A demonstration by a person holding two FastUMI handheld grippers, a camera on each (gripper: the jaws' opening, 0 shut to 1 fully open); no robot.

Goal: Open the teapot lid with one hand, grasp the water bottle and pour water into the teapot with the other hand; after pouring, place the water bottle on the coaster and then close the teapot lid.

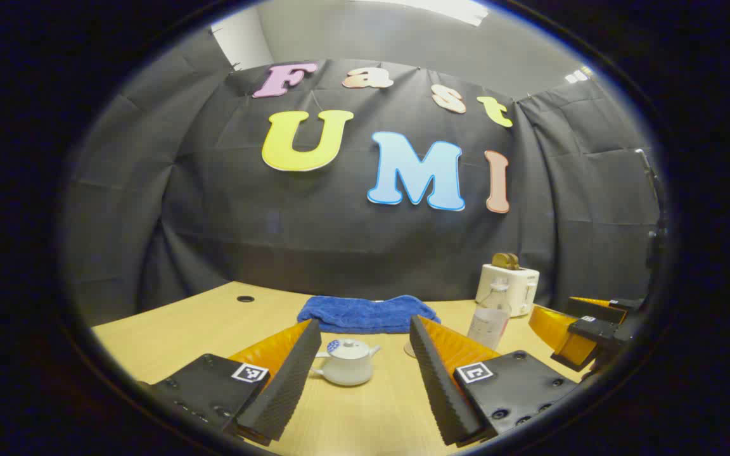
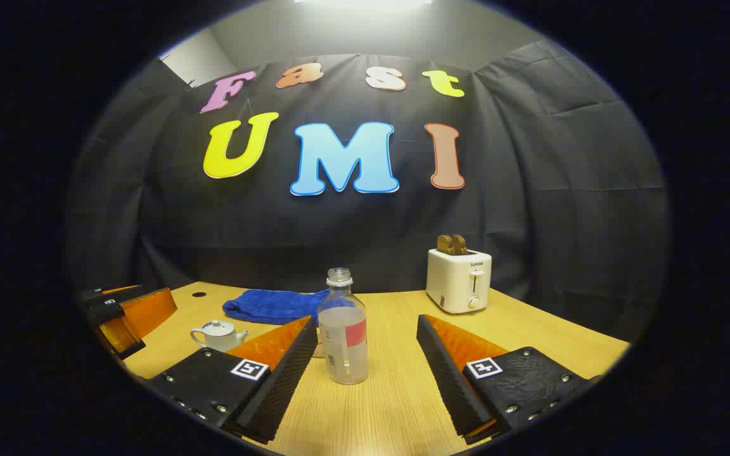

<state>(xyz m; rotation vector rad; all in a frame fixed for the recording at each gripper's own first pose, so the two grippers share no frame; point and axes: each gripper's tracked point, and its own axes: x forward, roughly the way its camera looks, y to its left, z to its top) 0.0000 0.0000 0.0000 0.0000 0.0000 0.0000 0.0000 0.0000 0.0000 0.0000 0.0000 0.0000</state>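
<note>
A small white teapot (image 1: 347, 362) with its lid on stands on the wooden table (image 1: 365, 418), just ahead of my left gripper (image 1: 364, 323), which is open and apart from it. Ahead of my open right gripper (image 2: 366, 320) stands a clear, uncapped water bottle (image 2: 343, 335), partly filled, in line with the gap between the fingers but untouched. The bottle (image 1: 490, 316) also shows to the right of the teapot, and the teapot (image 2: 218, 335) to the left of the bottle. A round coaster (image 1: 408, 349) peeks out beside my left gripper's right finger.
A blue towel (image 1: 368, 313) lies behind the teapot. A white toaster (image 2: 460, 278) holding bread stands at the back right. A cable hole (image 1: 245, 298) sits in the table at the back left. The other gripper (image 1: 583, 329) hovers at the right edge.
</note>
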